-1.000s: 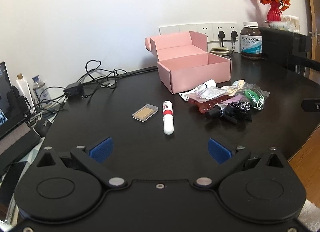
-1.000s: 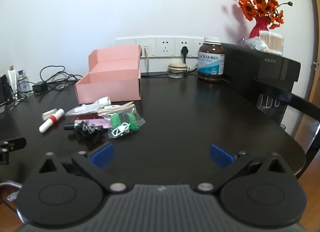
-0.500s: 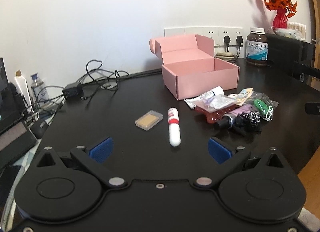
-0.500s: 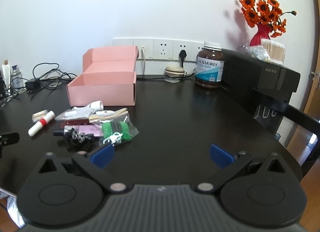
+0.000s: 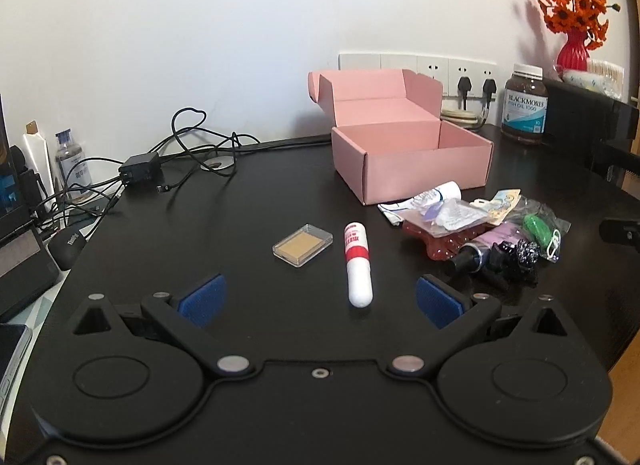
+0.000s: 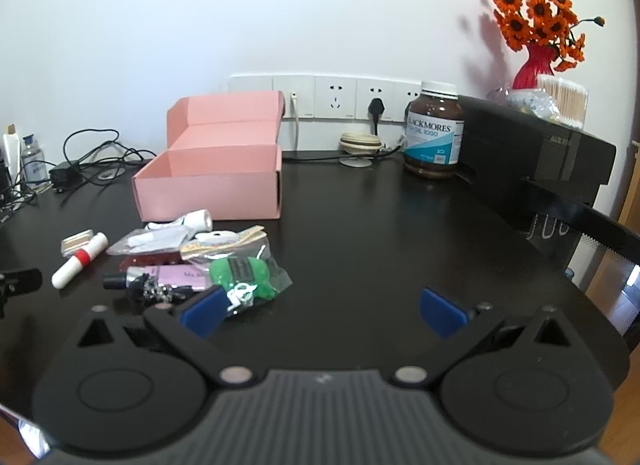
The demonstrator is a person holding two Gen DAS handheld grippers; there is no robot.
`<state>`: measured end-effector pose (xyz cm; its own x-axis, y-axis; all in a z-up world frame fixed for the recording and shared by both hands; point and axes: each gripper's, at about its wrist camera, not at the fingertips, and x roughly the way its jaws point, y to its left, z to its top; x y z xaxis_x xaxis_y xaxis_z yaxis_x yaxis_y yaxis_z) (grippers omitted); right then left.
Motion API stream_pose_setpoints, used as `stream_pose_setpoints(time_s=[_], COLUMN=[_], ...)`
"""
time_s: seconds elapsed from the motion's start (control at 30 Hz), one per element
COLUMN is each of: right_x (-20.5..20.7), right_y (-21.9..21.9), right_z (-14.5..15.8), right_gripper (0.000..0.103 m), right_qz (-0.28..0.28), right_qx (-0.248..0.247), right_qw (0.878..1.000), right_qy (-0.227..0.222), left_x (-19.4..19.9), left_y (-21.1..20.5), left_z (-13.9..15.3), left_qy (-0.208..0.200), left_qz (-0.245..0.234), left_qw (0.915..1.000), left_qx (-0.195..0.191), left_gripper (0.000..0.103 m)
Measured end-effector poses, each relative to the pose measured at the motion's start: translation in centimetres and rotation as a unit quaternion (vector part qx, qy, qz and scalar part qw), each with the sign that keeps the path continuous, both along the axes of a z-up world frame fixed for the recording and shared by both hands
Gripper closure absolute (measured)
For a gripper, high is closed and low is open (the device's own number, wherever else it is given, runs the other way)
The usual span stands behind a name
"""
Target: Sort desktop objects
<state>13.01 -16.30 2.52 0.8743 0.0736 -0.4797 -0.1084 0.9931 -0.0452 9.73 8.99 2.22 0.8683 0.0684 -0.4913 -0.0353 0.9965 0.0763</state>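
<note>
Your jaws gape empty on both the left gripper (image 5: 318, 297) and right gripper (image 6: 324, 311).
Bare worktop (image 6: 400, 233) lies right of the pink box (image 6: 208, 181); only your left view shows the phone (image 5: 12, 349).

Home desk setup: dark worktop (image 6: 380, 249) against a white wall, socket strip (image 6: 332, 97), charger cables (image 5: 180, 153), supplement jar (image 6: 434, 137), red vase of flowers (image 6: 536, 33).

A plain white wall (image 6: 200, 25) with a row of white sockets (image 6: 336, 97) stands behind the black desk (image 6: 380, 233), a red vase of orange flowers (image 6: 536, 29) sits on a black cabinet (image 6: 540, 149) at the right, and wooden floor (image 6: 616, 417) shows beside it.
</note>
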Motion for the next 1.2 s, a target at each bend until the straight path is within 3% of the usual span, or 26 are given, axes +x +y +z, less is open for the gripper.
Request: stream_pose_setpoints(time_s=[0.47, 0.77, 1.2], right_x=[2.8, 5.3, 7.2], right_y=[-0.3, -0.9, -0.2], right_z=[0.6, 1.0, 2.5], right_gripper=[0.001, 0.001, 0.001], right_qz=[0.007, 0.018, 0.036], right_qx=[0.026, 0.041, 0.004], right_qw=[1.0, 0.999, 0.999], right_qy=[-0.007, 0.013, -0.005], left_x=[2.5, 4.4, 7.2], left_y=[-0.5, -0.2, 1.5], left_z=[1.4, 2.6, 2.7], left_qy=[-0.011, -0.026, -0.045], left_qz=[-0.015, -0.016, -0.001], left_qw=[0.9996, 0.9992, 0.999], left_qx=[0.021, 0.026, 0.0], left_gripper=[0.0, 0.0, 0.0])
